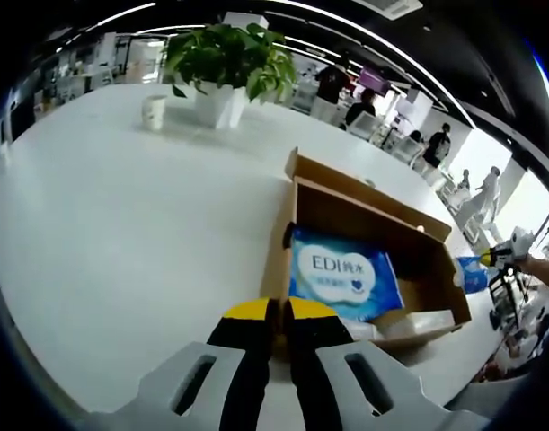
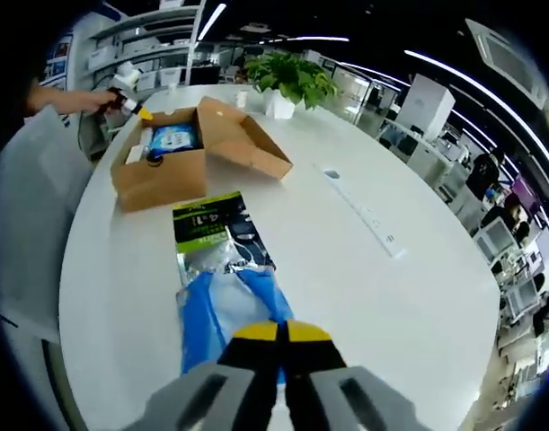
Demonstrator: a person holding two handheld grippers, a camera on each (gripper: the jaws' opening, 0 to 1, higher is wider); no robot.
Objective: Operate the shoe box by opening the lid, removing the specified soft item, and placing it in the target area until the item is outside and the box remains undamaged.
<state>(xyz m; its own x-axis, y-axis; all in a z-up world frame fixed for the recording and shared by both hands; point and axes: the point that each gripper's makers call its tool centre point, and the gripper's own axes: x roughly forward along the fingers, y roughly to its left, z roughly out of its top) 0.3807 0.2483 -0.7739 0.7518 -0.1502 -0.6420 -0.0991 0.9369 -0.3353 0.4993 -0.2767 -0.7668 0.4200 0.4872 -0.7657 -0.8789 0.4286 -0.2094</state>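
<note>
1. An open office with ceiling strip lights surrounds a large white table [image 1: 121,233]; people stand among desks in the background.
2. Left gripper view: a potted plant [image 1: 225,63] and a small white cup [image 1: 154,111] stand at the far side of the table, near each other.
3. Left gripper view: the cardboard shoe box [image 1: 436,269] lies open, its lid [image 1: 346,184] folded back on the far side. Inside lies a blue wipes pack [image 1: 341,274], with a white item [image 1: 418,321] at the near end of the box.
4. Left gripper view: the left gripper [image 1: 276,314] hovers just before the box's near corner, its yellow-tipped jaws pressed together with nothing between them.
5. Left gripper view: at the right edge, past the box, the right gripper [image 1: 500,256] appears, with a blue soft item [image 1: 473,272] just beside it.
6. Right gripper view: the shoe box [image 2: 162,184] sits open near the table's far edge, the wipes pack [image 2: 173,137] inside; the left gripper [image 2: 135,106] hangs just beyond it.
7. Right gripper view: a green-and-black packet [image 2: 211,229] lies on the table between the box and the blue soft item [image 2: 225,314], which lies outside the box.
8. Right gripper view: the right gripper [image 2: 281,334] has its jaws closed together at the blue item's near edge; whether they pinch it, I cannot tell.
9. Right gripper view: a white power strip [image 2: 364,211] lies to the right, well apart.
</note>
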